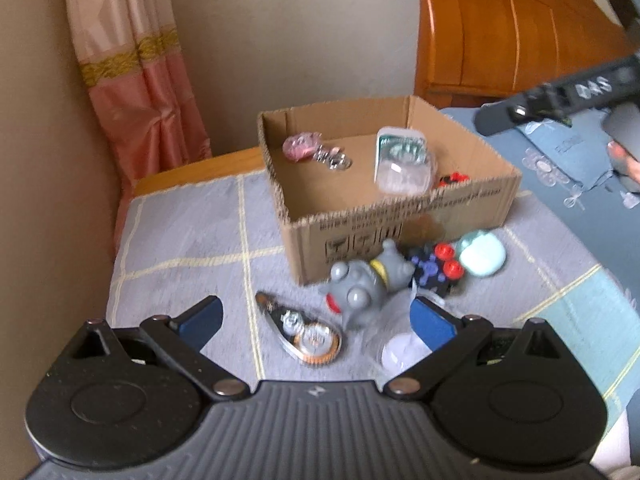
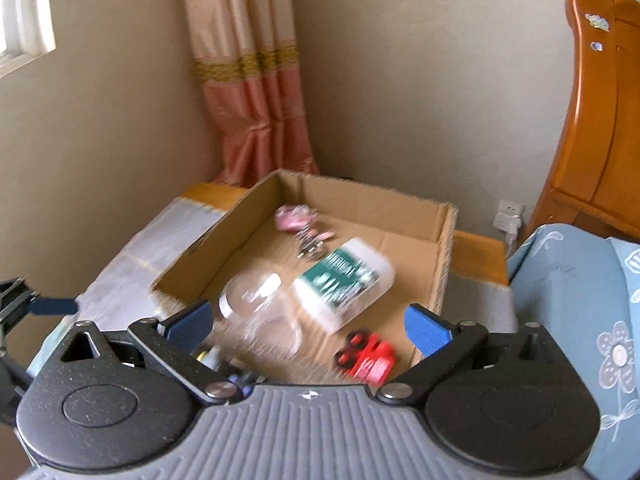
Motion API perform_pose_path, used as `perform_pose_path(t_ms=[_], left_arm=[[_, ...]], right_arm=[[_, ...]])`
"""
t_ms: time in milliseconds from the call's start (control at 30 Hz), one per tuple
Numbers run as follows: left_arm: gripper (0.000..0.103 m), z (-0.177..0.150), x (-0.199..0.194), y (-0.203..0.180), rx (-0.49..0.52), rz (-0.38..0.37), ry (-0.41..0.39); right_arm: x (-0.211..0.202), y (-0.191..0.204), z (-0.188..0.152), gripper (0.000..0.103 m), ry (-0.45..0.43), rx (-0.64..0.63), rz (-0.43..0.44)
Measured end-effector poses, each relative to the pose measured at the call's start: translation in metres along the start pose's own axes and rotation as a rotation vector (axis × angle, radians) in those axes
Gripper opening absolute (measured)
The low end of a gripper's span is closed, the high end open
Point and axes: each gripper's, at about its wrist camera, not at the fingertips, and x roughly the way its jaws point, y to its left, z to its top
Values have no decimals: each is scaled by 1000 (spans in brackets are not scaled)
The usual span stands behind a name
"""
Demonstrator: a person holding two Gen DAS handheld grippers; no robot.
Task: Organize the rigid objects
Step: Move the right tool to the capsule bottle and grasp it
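While both claws stand wide and hold nothing, the left claw (image 1: pixel 316 322) is the nearer to what remains on the grey checked cloth (image 1: pixel 180 240). The silver-and-orange teardrop tape dispenser (image 1: pixel 302 334) lies just ahead between its fingers, long axis running 10 to 4 o'clock. At 1 o'clock sits the grey plastic big-eyed toy (image 1: pixel 362 286); beyond, at 12, the open cardboard box (image 1: pixel 400 216). The right claw (image 2: pixel 308 326) hangs over that box.

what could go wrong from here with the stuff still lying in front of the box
The grey toy, black cube and mint case crowd together against the cardboard box, so the open left gripper may nudge neighbours when closing on one. The clear cup beside its blue pad could be knocked away.
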Motion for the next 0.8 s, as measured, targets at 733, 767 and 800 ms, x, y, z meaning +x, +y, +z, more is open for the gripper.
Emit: perform_pose_path(t_ms=[733,767,800], left_arm=[[99,-41,-13,19,-162,35,27],[99,-42,-13,20,-163,38,29],[100,-43,-13,21,-166,40,30]], right_arm=[[42,82,-104,103,266,-129,140],[44,84,-105,103,273,-137,130],[47,85,-107,103,278,-144,119]])
